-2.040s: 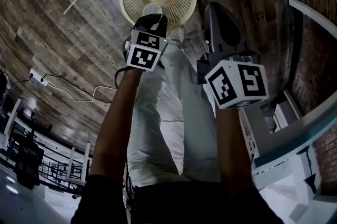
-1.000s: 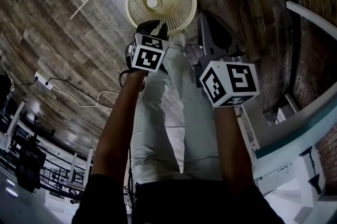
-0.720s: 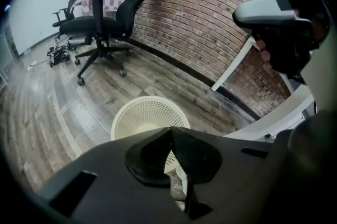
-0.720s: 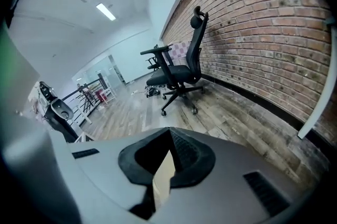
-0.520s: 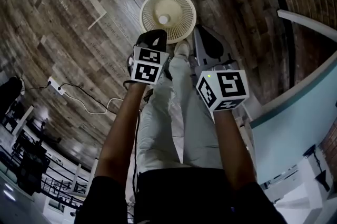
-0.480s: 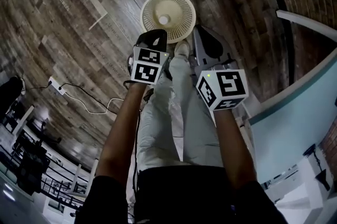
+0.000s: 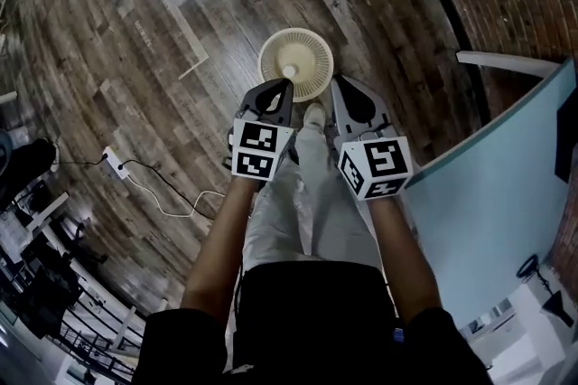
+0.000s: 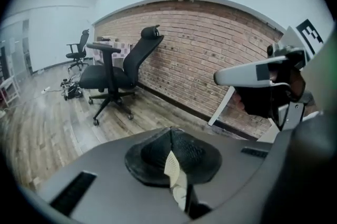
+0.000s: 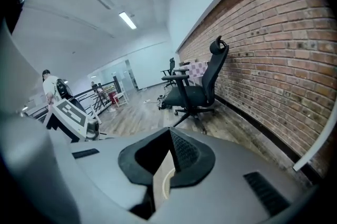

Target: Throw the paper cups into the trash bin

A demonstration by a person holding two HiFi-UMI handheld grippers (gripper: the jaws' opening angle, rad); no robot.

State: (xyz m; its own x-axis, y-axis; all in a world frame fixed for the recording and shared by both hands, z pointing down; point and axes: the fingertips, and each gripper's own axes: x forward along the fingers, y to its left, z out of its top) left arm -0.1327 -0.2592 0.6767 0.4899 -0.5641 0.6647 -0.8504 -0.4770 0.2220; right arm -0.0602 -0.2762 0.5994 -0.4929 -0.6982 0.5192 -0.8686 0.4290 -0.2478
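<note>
A: State of the left gripper?
B: Jaws pressed together, nothing pinched. It is held out in front of the person, over the legs.
A: The right gripper?
B: The same: tips meeting, nothing held. The two sit side by side, apart, both angled down.
A: Where is the cup?
B: One white cup lies in the bottom of the bin.
A: The bin itself?
B: Round, cream mesh, upright on the wood floor, just ahead of the person's shoe.
A: Surroundings?
B: A brick wall, with a black office chair near it. A pale blue table stands at the person's right. A power strip with its cable lies on the floor to the left.
</note>
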